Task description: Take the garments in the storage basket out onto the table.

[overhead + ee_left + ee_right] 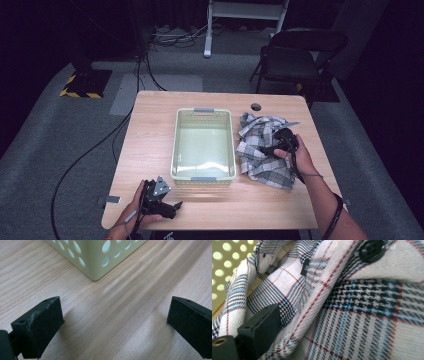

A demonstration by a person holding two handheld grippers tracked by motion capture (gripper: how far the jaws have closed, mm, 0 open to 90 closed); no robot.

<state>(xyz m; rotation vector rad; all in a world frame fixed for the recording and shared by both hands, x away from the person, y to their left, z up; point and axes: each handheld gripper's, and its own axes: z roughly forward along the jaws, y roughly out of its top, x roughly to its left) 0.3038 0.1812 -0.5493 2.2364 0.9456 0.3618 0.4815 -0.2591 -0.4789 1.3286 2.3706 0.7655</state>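
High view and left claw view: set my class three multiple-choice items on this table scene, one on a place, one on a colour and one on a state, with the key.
1. Where does the plaid cloth lie?
A. on the table, right of the basket
B. inside the basket
C. folded under the basket

2. What colour is the basket?
A. red
B. pale green
C. black

3. How do the jaws of the left claw stand?
A. shut on the cloth
B. shut on the basket's rim
C. open, over bare wood

Key:
1 A, the cloth is bunched on the wood beside the empty basket.
2 B, its perforated walls are pale green.
3 C, the jaws stand wide apart, with wood grain between them.
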